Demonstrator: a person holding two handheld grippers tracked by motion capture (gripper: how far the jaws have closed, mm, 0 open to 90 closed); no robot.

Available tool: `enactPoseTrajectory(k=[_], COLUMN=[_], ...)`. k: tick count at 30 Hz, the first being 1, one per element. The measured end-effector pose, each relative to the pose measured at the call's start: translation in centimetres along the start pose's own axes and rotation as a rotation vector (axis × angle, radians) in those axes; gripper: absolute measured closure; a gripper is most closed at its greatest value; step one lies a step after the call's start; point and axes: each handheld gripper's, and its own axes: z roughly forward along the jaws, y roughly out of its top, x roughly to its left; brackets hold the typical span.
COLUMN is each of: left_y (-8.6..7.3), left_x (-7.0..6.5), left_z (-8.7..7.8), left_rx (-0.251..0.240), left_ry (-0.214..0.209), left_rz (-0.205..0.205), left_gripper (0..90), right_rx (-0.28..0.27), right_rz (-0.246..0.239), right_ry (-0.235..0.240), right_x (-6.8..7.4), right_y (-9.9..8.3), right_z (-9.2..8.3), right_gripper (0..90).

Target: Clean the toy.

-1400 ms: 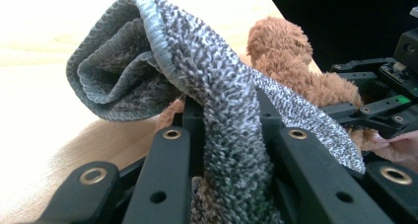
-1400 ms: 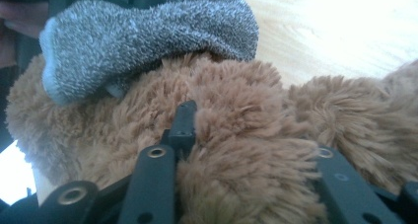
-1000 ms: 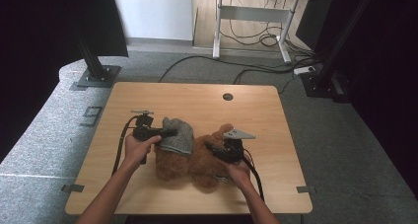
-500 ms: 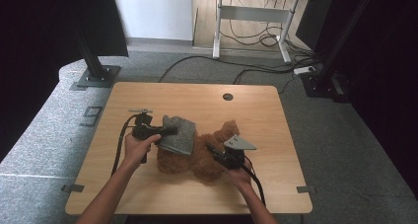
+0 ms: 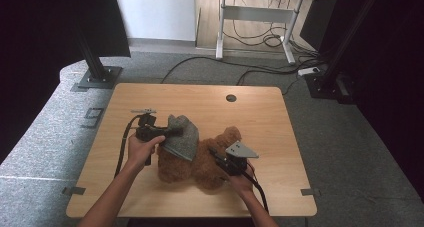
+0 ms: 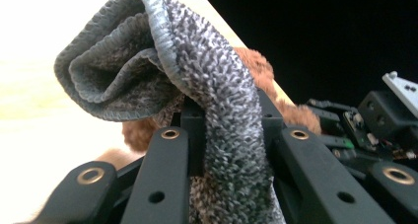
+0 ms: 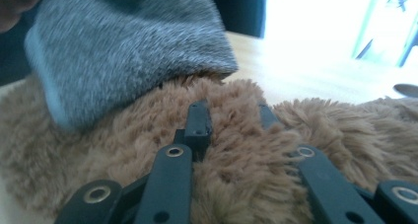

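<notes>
A: Where's the grey knitted cloth piece (image 5: 181, 137) sitting rn?

B: It's hanging from the left gripper (image 5: 167, 132), clamped tight between the 2 black jaws. In the left gripper view the cloth (image 6: 197, 86) is running down between the jaws and folding over into a loose loop above the tips. Its free end is draping onto the brown furry plush toy (image 5: 200, 159).

A: And the toy?

B: It's lying on the light wooden table (image 5: 200, 97), near the middle, a bit toward the person's side. The cloth is covering part of its left half in the high view.

A: Right gripper (image 5: 220, 159)?

B: It's pressing into the plush from the right side, w/ the grey 3-cornered plate (image 5: 241, 150) on top. In the right gripper view the jaws are standing narrow and pinching a tuft of brown fur (image 7: 236, 150) between them. They've just been closing a bit more, fur staying between them.

A: Are the 2 tools touching?

B: No, they're apart, w/ plush and cloth between them. The right gripper (image 6: 374, 130) is showing at the right edge of the left gripper view, just past the toy.

A: Hands?

B: Left hand (image 5: 142, 147) is gripping its tool beside the toy; right hand (image 5: 240, 179) is holding its tool at the toy's near right edge.
</notes>
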Motion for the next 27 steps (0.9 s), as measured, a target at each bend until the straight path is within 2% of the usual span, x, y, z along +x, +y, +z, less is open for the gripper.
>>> enactPoseTrajectory(k=[6,9,13,16,21,27], left_y=[0.3,0.2,0.1,0.1,0.1,0.6], left_x=[0.7,0.7,0.5,0.1,-1.8,-4.4], left_z=[-0.5,-0.5,-0.7,-0.4,1.2,4.5], left_rx=[-0.030,-0.027,-0.033,-0.028,-0.013,0.036], left_ry=[0.003,0.002,-0.010,-0.044,-0.087,-0.125], left_rz=[-0.017,-0.010,-0.006,-0.015,0.009,0.062], left_gripper=[73.2,73.2,73.3,73.2,73.3,73.4], right_rx=[-0.076,-0.108,-0.126,-0.141,-0.119,-0.102], right_rz=[-0.062,-0.095,-0.137,-0.156,-0.171,-0.136], right_ry=[-0.081,-0.071,-0.040,-0.027,-0.024,-0.019], right_x=[-1.3,-1.6,-0.7,0.1,1.0,0.7], right_y=[1.7,1.4,-0.4,-1.6,-2.0,-2.2], right_z=[1.7,1.8,1.0,-0.1,-1.2,-1.2], right_gripper=[73.4,72.9,72.3,72.1,72.0,71.6])
